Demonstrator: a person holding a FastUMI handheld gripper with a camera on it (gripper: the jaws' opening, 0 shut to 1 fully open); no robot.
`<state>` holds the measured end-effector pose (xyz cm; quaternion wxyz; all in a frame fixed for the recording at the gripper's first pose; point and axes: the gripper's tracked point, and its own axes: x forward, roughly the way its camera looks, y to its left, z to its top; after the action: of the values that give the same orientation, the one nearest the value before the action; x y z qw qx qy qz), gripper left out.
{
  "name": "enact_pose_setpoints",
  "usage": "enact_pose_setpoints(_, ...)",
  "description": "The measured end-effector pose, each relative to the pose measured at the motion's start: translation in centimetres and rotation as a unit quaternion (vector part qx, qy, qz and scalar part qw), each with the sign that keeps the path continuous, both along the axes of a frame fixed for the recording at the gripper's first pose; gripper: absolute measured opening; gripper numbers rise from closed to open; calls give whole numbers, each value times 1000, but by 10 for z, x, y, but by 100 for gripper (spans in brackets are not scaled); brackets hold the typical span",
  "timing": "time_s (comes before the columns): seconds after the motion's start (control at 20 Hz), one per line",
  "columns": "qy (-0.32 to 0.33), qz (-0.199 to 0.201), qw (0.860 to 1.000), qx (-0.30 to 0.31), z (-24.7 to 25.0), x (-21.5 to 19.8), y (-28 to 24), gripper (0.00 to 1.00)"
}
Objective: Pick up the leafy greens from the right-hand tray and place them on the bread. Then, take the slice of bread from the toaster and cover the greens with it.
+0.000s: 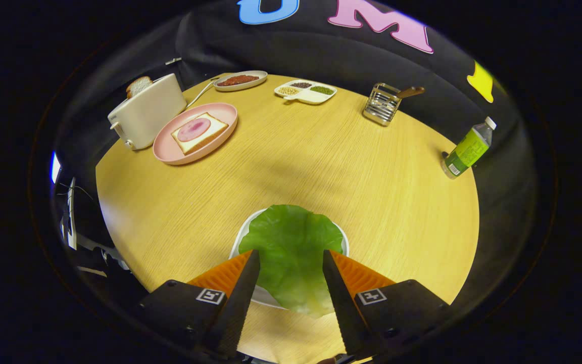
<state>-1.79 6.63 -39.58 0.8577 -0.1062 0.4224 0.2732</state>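
Below, the tongs (291,260) stand spread, a crinkled green leaf (291,253) lying between them on its white tray (243,235). At eleven o'clock, square bread (199,132) rests on a round pink plate (170,151) beside the smooth toaster (147,114), on the wood-grain bench (321,167).

We see a round wooden table (321,167) with a pale, straight grain. Toward its far side stands a white toaster (147,112), and just beside it rests a pink plate (170,151). Beyond the plate lies a shallow oval dish (240,81), and near that a white divided tray (306,92) with three compartments. Further round the far edge stands a wire rack (383,105). At the table's near edge we find a white tray (243,235), over which the gripper (291,275) hangs with its fingers parted.
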Motion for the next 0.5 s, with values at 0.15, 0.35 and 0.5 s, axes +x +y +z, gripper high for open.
enact_pose_setpoints(0.15,24,5,1000,-19,-18,3,-2,78)
enact_pose_setpoints(0.35,50,3,998,-23,-31,-3,-3,63)
enact_pose_setpoints(0.5,62,-4,998,-25,-33,-1,-4,61)
